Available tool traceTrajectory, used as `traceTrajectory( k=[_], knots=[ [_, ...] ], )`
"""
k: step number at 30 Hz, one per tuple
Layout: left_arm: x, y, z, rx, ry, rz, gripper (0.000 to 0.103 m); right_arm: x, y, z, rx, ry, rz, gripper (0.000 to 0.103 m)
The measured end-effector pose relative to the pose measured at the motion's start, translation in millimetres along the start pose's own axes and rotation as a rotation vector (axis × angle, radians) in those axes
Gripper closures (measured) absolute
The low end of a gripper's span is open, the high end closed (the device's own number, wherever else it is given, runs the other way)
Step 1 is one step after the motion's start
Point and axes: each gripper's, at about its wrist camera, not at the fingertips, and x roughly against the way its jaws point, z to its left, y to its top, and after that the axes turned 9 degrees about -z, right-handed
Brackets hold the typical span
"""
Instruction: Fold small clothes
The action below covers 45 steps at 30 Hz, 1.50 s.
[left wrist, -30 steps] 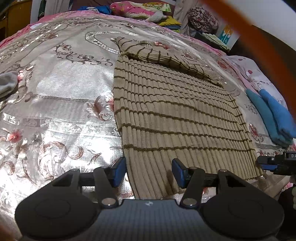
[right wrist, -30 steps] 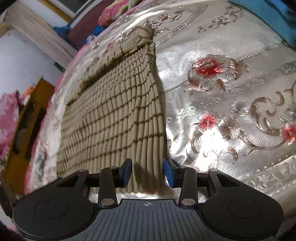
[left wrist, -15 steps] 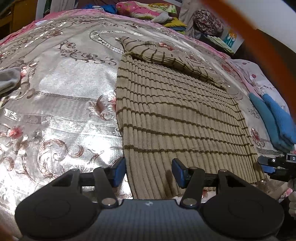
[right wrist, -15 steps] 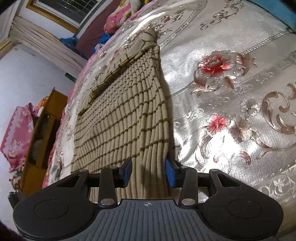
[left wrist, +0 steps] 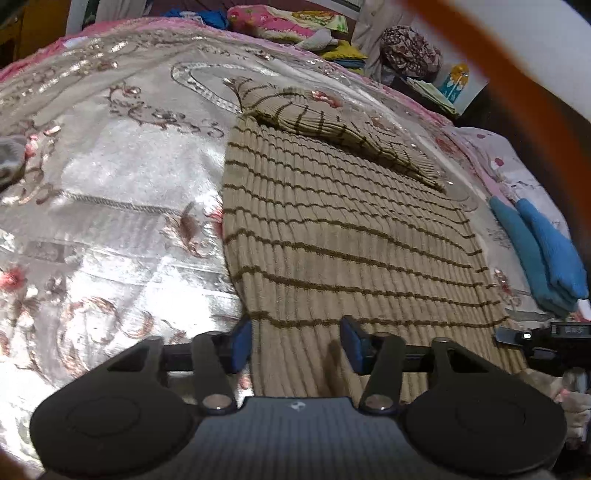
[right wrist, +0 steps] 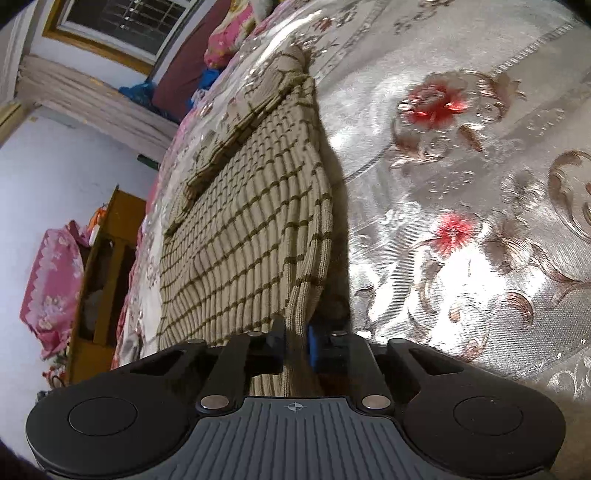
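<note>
Silvery bedspread (left wrist: 110, 206) with pink and brown flower scrolls covers a wide bed, and on it lies a tan ribbed sweater (left wrist: 343, 236) with thin dark stripes, spread flat with its hem toward the cameras and one sleeve (left wrist: 332, 125) folded across the far end. In the left wrist view the left gripper (left wrist: 295, 341) sits over the near left corner of the hem; its jaws have just been closing, yet the blue pads (left wrist: 242, 341) are apart, one at the sweater's left edge and the other on the knit, with the fabric lying between them and not pinched. In the right wrist view the right gripper (right wrist: 295, 345) has just closed on the sweater's near right corner; the cloth rises in a bunched fold into the narrow gap between its pads and is clamped there, with that edge lifted off the bedspread. The tip of the right gripper also shows at the far right of the left wrist view, at the hem. Folded blue cloth (left wrist: 543, 251) lies on the bed to the right of the sweater, apart from it. A grey cloth (left wrist: 11, 162) lies at the left edge. A wooden cabinet (right wrist: 103, 280) stands beside the bed, and a barred window (right wrist: 125, 22) is above.
</note>
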Motion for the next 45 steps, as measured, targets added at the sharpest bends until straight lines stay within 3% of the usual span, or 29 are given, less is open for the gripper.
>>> traceTrajectory(
  k=[3, 6, 16, 25, 30, 35, 43, 45],
  knots=[
    [-2.4, 3.1, 1.2, 0.012, 0.0, 0.013, 0.081, 2.3, 0.9, 4.2, -0.001, 0.029, 0.006, 0.094],
    [-3.1, 8.0, 4.5, 0.046, -0.012, 0.006, 0.085, 2.8, 4.2, 7.3, -0.012, 0.057, 0.003, 0.095],
    [3.2, 48.5, 15.9, 0.167, -0.116, -0.087, 0.09, 12.6, 27.9, 15.1, -0.135, 0.178, -0.092, 0.096],
    [3.9, 104.0, 27.7, 0.24, -0.188, -0.228, 0.092, 3.9, 78.9, 42.7, -0.153, 0.246, -0.191, 0.096],
    [2.6, 95.1, 34.2, 0.217, -0.167, -0.15, 0.092, -8.5, 84.3, 41.9, -0.143, 0.214, -0.182, 0.096],
    [15.1, 61.3, 32.0, 0.13, -0.082, -0.06, 0.09, -9.6, 65.2, 27.1, -0.162, 0.178, -0.14, 0.096],
    [13.5, 15.6, 25.7, 0.103, -0.048, 0.056, 0.082, 8.4, 51.9, 15.4, -0.165, 0.16, -0.133, 0.096],
    [7.4, 9.7, 21.8, 0.086, -0.036, 0.074, 0.074, 10.7, 48.8, 13.6, -0.168, 0.162, -0.129, 0.096]
  ],
)
